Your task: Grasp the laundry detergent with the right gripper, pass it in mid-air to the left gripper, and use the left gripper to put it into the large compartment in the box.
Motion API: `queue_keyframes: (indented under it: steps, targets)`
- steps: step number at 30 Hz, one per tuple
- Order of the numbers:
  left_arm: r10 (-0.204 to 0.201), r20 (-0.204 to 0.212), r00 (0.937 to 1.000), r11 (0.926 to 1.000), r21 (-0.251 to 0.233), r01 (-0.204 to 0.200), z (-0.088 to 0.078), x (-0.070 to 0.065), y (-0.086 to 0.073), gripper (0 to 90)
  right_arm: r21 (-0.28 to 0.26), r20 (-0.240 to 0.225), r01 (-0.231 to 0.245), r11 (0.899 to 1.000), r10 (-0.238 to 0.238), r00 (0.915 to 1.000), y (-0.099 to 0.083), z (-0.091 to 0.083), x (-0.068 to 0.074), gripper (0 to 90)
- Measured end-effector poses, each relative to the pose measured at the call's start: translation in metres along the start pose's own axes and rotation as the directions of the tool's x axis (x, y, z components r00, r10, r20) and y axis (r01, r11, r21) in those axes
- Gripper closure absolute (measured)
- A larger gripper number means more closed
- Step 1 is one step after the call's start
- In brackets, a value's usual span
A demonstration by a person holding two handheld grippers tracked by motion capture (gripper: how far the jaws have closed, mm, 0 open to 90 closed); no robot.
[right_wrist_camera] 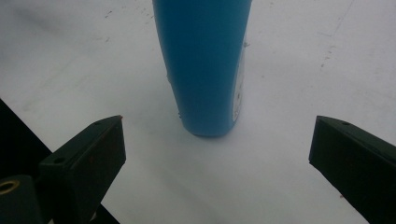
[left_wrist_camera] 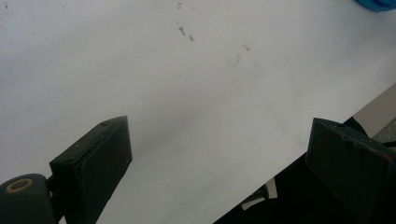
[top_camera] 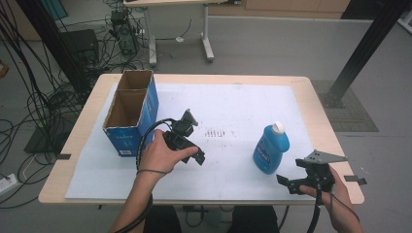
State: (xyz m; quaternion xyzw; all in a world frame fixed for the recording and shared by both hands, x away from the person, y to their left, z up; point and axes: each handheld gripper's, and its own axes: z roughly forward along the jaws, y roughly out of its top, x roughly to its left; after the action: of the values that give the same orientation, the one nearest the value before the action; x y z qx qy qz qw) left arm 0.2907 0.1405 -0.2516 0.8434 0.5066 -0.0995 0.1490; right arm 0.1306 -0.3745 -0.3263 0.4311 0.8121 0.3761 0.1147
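Note:
A blue bottle (top_camera: 270, 148) with a white cap stands upright on the white sheet, right of centre. My right gripper (top_camera: 286, 183) sits just in front of it near the table's front edge, open. In the right gripper view the bottle's lower body (right_wrist_camera: 203, 65) rises a short way beyond the wide-apart jaws of the right gripper (right_wrist_camera: 217, 121), with nothing between them. My left gripper (top_camera: 197, 155) hovers over the sheet's middle, held by a hand. The left gripper (left_wrist_camera: 218, 126) is open over bare sheet, and a sliver of the bottle (left_wrist_camera: 378, 3) shows at the top right.
A tall blue cardboard box (top_camera: 131, 111) with two open compartments stands at the table's left. The white sheet (top_camera: 228, 102) covers most of the wooden table (top_camera: 311, 97). Desk legs and cables lie on the floor beyond.

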Motion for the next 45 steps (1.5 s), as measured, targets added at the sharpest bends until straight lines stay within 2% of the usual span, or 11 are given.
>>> queue_keyframes:
  steps: [7, 21, 32, 45]
  targets:
    - [-0.005, 0.002, 1.0000, 1.0000, 0.002, 0.005, 0.002, 0.000, -0.001, 7.4, -0.034, 0.009, 0.004, 0.999, -0.004, 1.0000, -0.011, 0.003, 0.002, 3.4]
    - [-0.009, 0.003, 1.0000, 0.9999, 0.006, 0.009, 0.004, -0.001, -0.004, 7.4, -0.063, 0.027, -0.002, 0.998, 0.004, 0.9996, -0.029, 0.011, 0.009, 3.6]
    - [-0.014, 0.009, 0.9999, 0.9999, 0.008, 0.014, 0.007, -0.001, -0.004, 7.4, -0.128, 0.036, -0.020, 0.992, 0.025, 0.9990, -0.041, 0.014, 0.011, 2.5]
    - [-0.017, 0.013, 0.9998, 0.9998, 0.008, 0.017, 0.009, 0.000, -0.006, 7.3, -0.158, 0.058, -0.019, 0.987, 0.029, 0.9979, -0.050, 0.021, 0.014, 2.0]
